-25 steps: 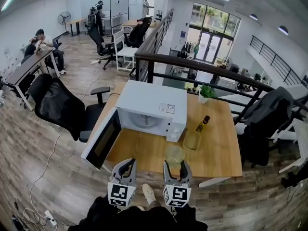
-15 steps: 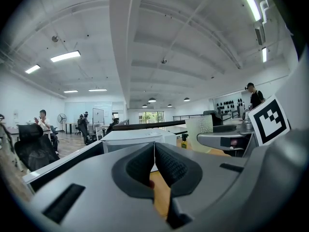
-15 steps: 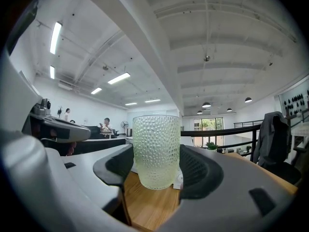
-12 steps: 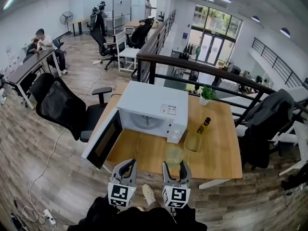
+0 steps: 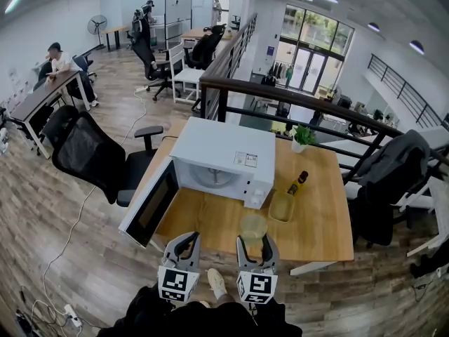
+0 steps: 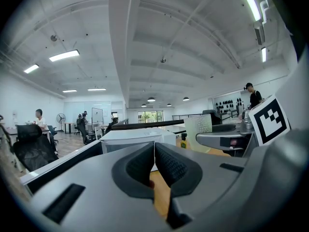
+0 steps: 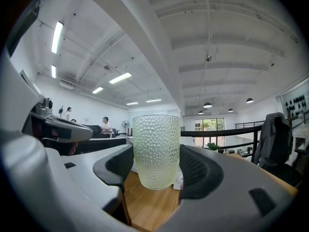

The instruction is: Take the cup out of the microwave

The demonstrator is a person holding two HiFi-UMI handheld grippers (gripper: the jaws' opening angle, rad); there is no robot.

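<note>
**Cup out of the oven, held upright over the near side of the table**

The cup [image 5: 253,226], a clear dimpled glass, stands upright between the pads of the right tongs [image 5: 255,243], which close on its two sides at about mid-height. Gripping it there and keeping it level looks meant to stop it from tipping. It is outside the microwave [image 5: 223,156], in front of the control-panel end and over the near part of the table [image 5: 319,220]. I cannot tell whether its base touches the wood or hangs just above it.

The left tongs [image 5: 184,239] are closed on nothing. They sit just beside the right pair, near the table's front edge, and appear parked out of the way.

The microwave door [image 5: 149,203] hangs wide open to the left and reaches out past the table's left edge. That side is therefore the tight one for any sweep of the left hand.

To the right of the cup there is bare wood. A clear container [image 5: 280,206] stands near it, close to the microwave's front corner, with a dark bottle [image 5: 296,182] just behind that. Further right the table is open up to its right edge.

A potted plant [image 5: 302,135] sits at the far edge, by the dark railing [image 5: 295,100].

By my judgement, the taking-out is done or nearly so. The safest spot to set the cup down is the bare wood just beneath or a little right of it, short of the front edge.
</note>
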